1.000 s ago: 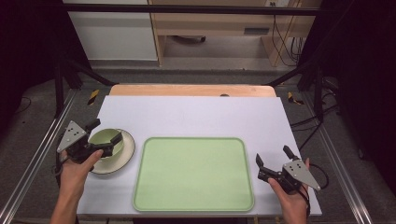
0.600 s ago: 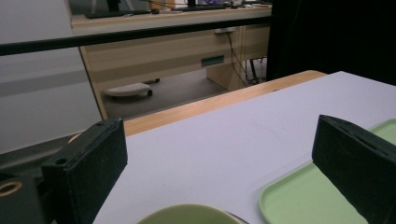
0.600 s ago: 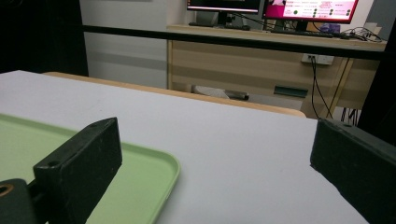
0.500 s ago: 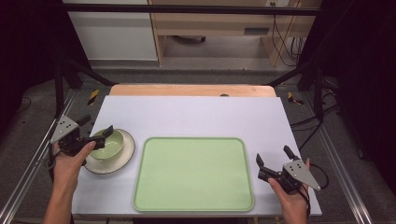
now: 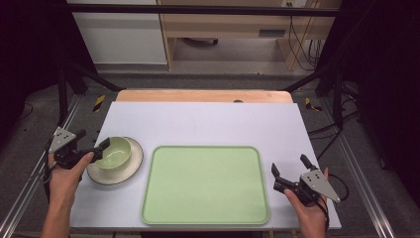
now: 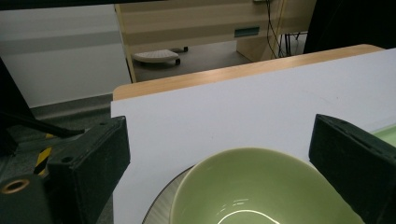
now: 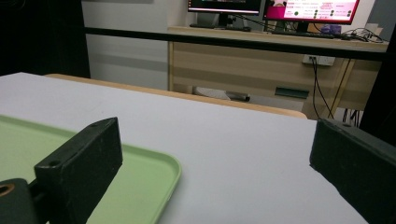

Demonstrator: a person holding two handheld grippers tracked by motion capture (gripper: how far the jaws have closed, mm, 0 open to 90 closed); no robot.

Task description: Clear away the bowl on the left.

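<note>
A pale green bowl (image 5: 115, 150) stands on a cream plate (image 5: 124, 171) with a dark rim at the table's left side. My left gripper (image 5: 92, 139) is open just left of the bowl, one jaw tip close to its rim. In the left gripper view the bowl (image 6: 261, 191) and the plate's edge (image 6: 159, 207) lie low between the wide-apart jaws of the left gripper (image 6: 219, 135), with nothing held. A light green tray (image 5: 205, 183) lies empty at the front centre. My right gripper (image 5: 288, 165) is open beside the tray's right edge; the right gripper (image 7: 215, 140) looks past the tray's corner (image 7: 140, 177).
The white table top (image 5: 213, 121) ends in a wooden strip (image 5: 203, 95) at the far edge. Black frame bars (image 5: 74, 74) slant down at both back corners. Beyond the table stand a wooden desk (image 7: 261, 65) and monitors (image 7: 308, 8).
My left gripper has drawn back to the left, from over the plate and bowl to the bowl's left rim. The bowl, plate, tray and right gripper have stayed put.
</note>
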